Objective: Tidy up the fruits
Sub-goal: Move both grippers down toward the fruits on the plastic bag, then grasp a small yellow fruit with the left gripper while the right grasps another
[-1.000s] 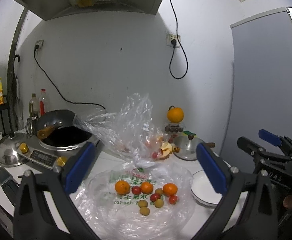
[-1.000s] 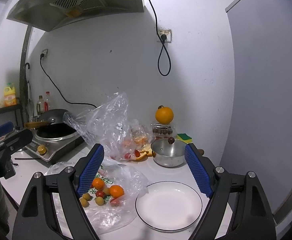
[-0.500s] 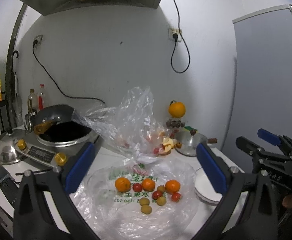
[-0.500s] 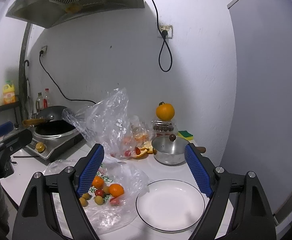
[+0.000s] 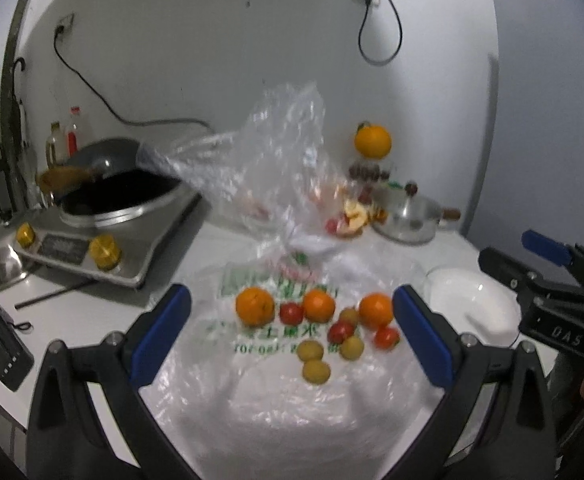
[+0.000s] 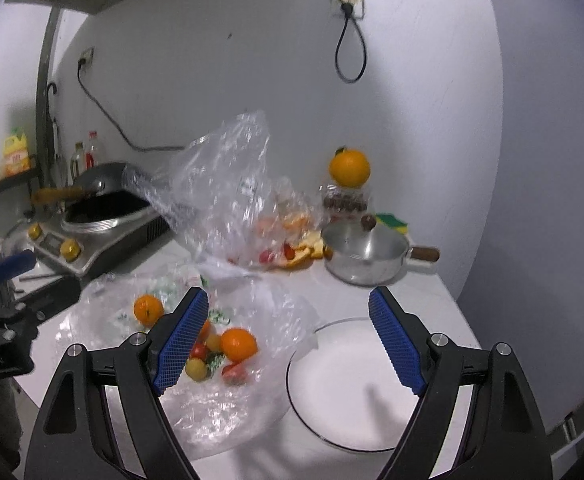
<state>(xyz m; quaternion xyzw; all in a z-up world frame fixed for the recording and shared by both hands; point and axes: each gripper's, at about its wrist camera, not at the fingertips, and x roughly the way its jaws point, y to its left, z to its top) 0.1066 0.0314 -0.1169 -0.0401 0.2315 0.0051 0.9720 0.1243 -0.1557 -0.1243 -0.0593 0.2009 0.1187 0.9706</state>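
So far nothing is lifted: the white counter (image 6: pixel 431 292) carries a flattened clear plastic bag (image 5: pixel 292 396) with the loose fruit on top of it, and just to its right an empty white plate (image 6: pixel 355 384), which looks like the sensible place to sort into. A second, crumpled bag (image 6: pixel 228 184) stands behind, with more fruit and peel inside.

Both tools hover above the counter with nothing between their pads. The left gripper (image 5: pixel 292 332) is spread wide, framing the fruit; the right gripper (image 6: pixel 288 344) is equally wide, sitting over the seam between bag and plate.

On the bag lie three mandarins; the rightmost mandarin (image 5: pixel 375 310) is nearest the plate and probably the easiest first pick. Around them sit cherry tomatoes (image 5: pixel 340 331) and small yellow-green fruits (image 5: pixel 315 372), some touching one another.

To do this well, I would descend straight over one mandarin, close gently on its widest part, and avoid pinching the slippery film beneath, which could drag the rest.
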